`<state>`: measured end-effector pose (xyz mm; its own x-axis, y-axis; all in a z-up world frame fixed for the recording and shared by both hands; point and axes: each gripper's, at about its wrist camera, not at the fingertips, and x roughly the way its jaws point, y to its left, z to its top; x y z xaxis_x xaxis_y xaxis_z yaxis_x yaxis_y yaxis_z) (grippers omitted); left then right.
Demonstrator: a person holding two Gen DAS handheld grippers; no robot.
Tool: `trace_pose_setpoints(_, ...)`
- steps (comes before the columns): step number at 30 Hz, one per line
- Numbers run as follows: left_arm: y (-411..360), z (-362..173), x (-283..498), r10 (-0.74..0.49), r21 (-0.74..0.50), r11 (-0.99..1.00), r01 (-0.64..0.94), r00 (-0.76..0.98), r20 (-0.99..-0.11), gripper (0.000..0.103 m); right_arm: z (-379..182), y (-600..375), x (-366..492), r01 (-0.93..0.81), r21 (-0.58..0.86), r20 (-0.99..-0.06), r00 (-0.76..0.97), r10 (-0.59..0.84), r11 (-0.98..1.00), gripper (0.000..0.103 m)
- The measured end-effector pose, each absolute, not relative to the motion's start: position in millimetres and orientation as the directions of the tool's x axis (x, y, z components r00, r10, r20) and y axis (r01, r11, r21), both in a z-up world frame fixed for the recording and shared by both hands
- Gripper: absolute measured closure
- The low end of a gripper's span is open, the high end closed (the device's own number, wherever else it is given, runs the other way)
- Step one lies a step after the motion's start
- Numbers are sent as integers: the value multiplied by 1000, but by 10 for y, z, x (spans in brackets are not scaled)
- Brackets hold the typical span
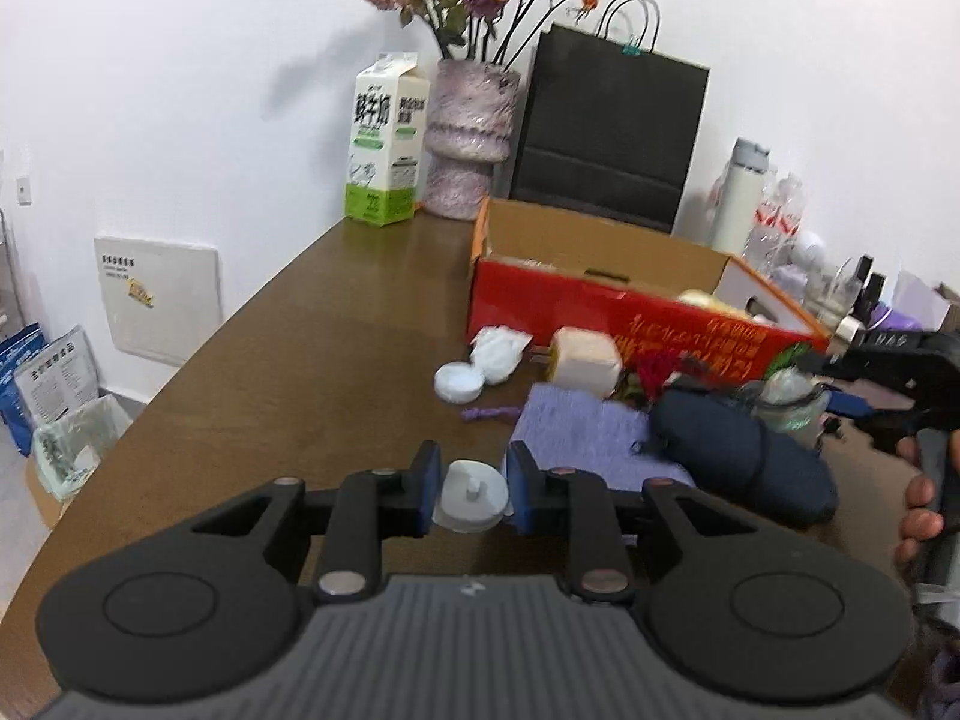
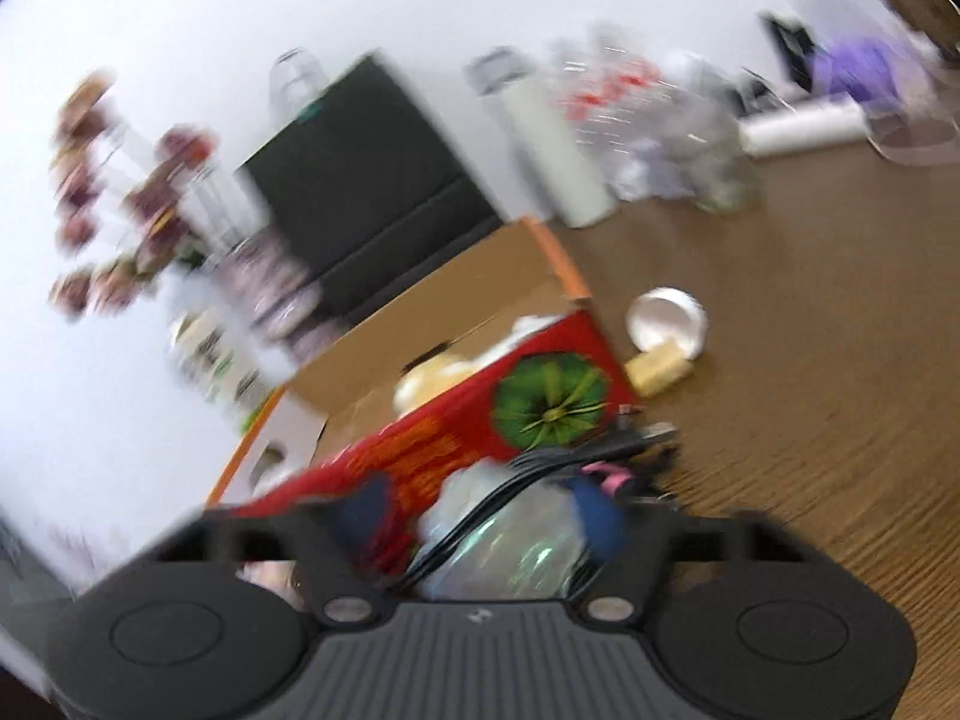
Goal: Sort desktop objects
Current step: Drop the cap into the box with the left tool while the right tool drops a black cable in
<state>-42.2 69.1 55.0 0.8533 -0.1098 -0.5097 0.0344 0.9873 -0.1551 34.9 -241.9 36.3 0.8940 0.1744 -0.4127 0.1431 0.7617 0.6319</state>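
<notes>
In the left wrist view my left gripper is shut on a small white round cap with a peg on top, held just above the brown table. In the blurred right wrist view my right gripper has a clear crinkly plastic bundle with a green shimmer pressed between its blue pads, and a black cable runs across it. An open red cardboard box stands just beyond both grippers. The same box fills the middle of the right wrist view.
In front of the box lie a white charger plug, crumpled tissue, a white lid, a purple cloth and a dark pouch. A milk carton, vase, black bag and flask line the wall.
</notes>
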Motion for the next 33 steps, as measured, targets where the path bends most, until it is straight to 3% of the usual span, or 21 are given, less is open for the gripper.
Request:
trace_pose_setpoints(2,660,636,-412,-133,-171,984,55,865,-484,78,308,-2502,394,141,667,-383,907,174,732,85)
trace_pose_setpoints(6,603,821,-370,-180,-206,974,96,880,-439,78,342,-2551,360,81,700,-307,931,196,710,98)
trace_pose_setpoints(10,543,1049,-264,-188,-205,972,111,892,-411,78,611,-2511,212,-22,679,-208,953,221,733,99)
trace_pose_setpoints(16,641,1518,-117,-294,-333,926,176,890,-347,78,1127,-2591,127,-153,710,-87,949,301,688,99)
trace_pose_setpoints(19,513,1694,-36,-289,-271,941,204,900,-327,78,1400,-2573,133,-202,694,-44,946,320,691,99)
trace_pose_setpoints(27,147,1962,1012,-239,-151,969,194,893,-382,78,1988,-2544,879,-217,675,-68,934,352,706,99)
trace_pose_setpoints(33,-92,1444,2365,-126,-76,992,101,803,-582,78,1626,-2414,1847,-87,708,-227,912,343,701,99)
